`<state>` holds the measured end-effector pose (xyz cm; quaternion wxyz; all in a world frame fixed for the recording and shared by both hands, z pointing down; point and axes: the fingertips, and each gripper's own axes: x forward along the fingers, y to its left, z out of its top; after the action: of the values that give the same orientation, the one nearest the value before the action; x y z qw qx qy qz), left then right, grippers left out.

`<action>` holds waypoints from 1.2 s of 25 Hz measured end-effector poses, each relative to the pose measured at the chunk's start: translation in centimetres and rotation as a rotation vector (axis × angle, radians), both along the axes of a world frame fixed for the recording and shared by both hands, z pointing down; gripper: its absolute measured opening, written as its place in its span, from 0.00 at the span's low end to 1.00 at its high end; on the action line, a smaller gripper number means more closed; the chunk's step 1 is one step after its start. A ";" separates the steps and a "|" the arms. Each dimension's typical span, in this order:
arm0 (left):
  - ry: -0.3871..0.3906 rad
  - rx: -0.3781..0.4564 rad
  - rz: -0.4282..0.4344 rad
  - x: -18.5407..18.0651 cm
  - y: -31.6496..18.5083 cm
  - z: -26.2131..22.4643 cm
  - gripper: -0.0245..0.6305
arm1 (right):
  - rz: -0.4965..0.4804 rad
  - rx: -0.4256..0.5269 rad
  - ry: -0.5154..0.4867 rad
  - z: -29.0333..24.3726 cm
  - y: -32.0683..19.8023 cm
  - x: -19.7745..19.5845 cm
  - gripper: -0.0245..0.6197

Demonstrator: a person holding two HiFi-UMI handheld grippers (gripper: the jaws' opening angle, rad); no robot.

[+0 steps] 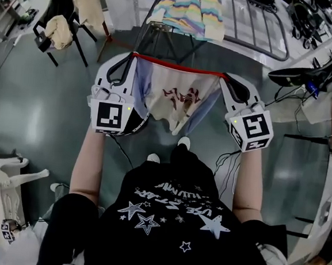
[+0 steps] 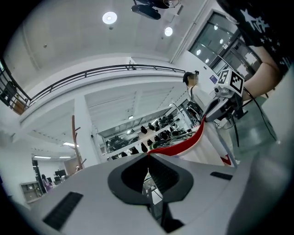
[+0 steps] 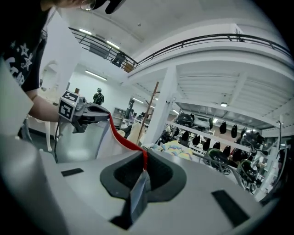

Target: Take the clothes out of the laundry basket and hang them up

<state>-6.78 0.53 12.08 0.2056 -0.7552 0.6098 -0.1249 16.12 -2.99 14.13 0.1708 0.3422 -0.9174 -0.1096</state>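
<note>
Gripping the garment (image 1: 177,98) by its red edge (image 1: 177,65), left gripper (image 1: 131,55) and right gripper (image 1: 227,76) both clamped; we should hold it taut and level toward the rack (image 1: 252,33) ahead.

A pale garment (image 1: 175,98) with a red top edge and a dark red print hangs spread, its edge stretched taut between the left gripper (image 1: 131,57) and the right gripper (image 1: 226,76).

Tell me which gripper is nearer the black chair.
Left. The left gripper sits right of the chair; the right gripper is farther right, across the stretched garment.
</note>
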 end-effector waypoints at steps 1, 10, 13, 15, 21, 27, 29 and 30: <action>0.010 -0.008 0.011 0.7 -0.5 0.1 0.07 | 0.014 0.008 0.002 0.0 -0.3 0.6 0.08; 0.037 -0.017 0.048 6.3 -7.1 -2.0 0.07 | 0.084 0.040 -0.105 -2.0 -6.4 6.4 0.08; 0.042 -0.029 0.053 8.7 -10.5 -3.0 0.07 | 0.092 0.051 -0.141 -3.3 -10.4 8.7 0.08; 0.063 -0.063 0.053 10.6 -12.8 -3.3 0.07 | 0.097 0.059 -0.171 -4.0 -13.1 10.6 0.08; 0.051 -0.075 0.067 16.6 -19.3 -3.8 0.07 | 0.119 0.081 -0.221 -5.2 -20.4 16.9 0.08; 0.048 -0.037 0.110 22.4 -25.1 -5.3 0.07 | 0.205 0.120 -0.257 -6.9 -26.4 22.7 0.08; 0.030 0.009 0.134 23.9 -27.0 -6.4 0.07 | 0.228 0.135 -0.249 -7.5 -28.1 24.2 0.08; 0.021 0.028 0.144 24.4 -27.9 -6.9 0.07 | 0.237 0.143 -0.241 -7.7 -29.0 24.8 0.08</action>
<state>17.66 -27.42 5.19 0.2185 -0.7953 0.5577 -0.0932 40.97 -32.01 6.38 0.0465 0.4700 -0.8743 -0.1118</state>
